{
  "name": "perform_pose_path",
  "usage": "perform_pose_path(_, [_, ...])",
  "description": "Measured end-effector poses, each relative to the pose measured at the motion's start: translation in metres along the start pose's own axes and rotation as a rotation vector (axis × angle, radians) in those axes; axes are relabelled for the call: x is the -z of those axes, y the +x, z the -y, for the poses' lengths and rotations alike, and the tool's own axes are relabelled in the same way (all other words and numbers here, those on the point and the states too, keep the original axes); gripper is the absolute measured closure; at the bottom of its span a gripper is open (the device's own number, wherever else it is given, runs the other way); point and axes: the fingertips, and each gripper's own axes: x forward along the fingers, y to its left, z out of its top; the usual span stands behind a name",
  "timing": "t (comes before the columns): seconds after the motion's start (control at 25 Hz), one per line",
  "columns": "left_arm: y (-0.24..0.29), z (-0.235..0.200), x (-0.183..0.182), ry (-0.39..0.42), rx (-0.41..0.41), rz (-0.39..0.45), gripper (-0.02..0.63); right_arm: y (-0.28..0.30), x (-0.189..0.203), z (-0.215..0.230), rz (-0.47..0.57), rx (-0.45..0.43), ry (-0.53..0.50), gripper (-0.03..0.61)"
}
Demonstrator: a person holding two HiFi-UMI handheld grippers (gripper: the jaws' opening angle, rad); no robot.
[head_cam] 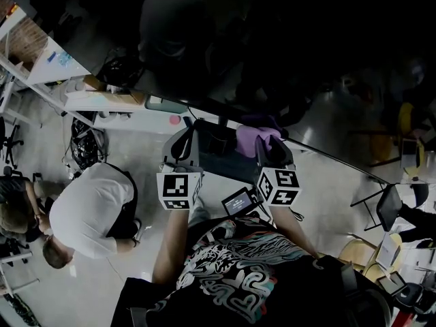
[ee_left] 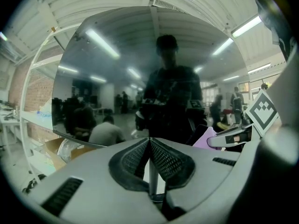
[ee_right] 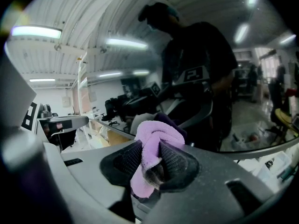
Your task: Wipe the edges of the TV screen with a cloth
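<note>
We look down on a pale floor (head_cam: 327, 182) in a workroom, with white shelving (head_cam: 41, 80) and a patch of brick wall (head_cam: 27, 36) at the left and a dark folding chair (head_cam: 388, 206) at the right. A person in a white shirt (head_cam: 92, 210) crouches on the floor at the left. In both gripper views a ribbed white ceiling with strip lights (ee_left: 243, 27) runs overhead. The TV screen (head_cam: 272, 46) fills the upper part of the head view as a dark, glossy sheet, and its thin lower edge runs down to the right past both grippers. Its glass mirrors the person holding the grippers, and it mirrors the crouching figure in the left gripper view (ee_left: 140, 78). The left gripper (ee_left: 149, 141) has its two ribbed pads pressed together at the tips with nothing between them. In the head view it (head_cam: 185, 142) points at the lower edge of the screen. The right gripper (ee_right: 150, 148) is clamped on a lilac cloth (ee_right: 156, 134), which bulges up out of the jaws in a soft knot and hangs a little below them. In the head view this gripper (head_cam: 272, 152) carries the cloth (head_cam: 253, 138) right at the screen's lower edge. We cannot tell whether the fabric touches the screen.
</note>
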Motion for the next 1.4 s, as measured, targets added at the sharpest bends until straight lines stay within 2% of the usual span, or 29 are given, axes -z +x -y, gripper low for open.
perform_pose_path(0.56, [0.000, -0.017, -0.006, 0.006, 0.027, 0.015, 0.595, 0.010, -0.003, -0.020, -0.005, 0.007, 0.004, 0.446])
perform_pose_path(1.4, [-0.007, -0.083, -0.001, -0.008, 0.061, 0.022, 0.595, 0.043, -0.008, -0.065, 0.002, 0.056, -0.013, 0.446])
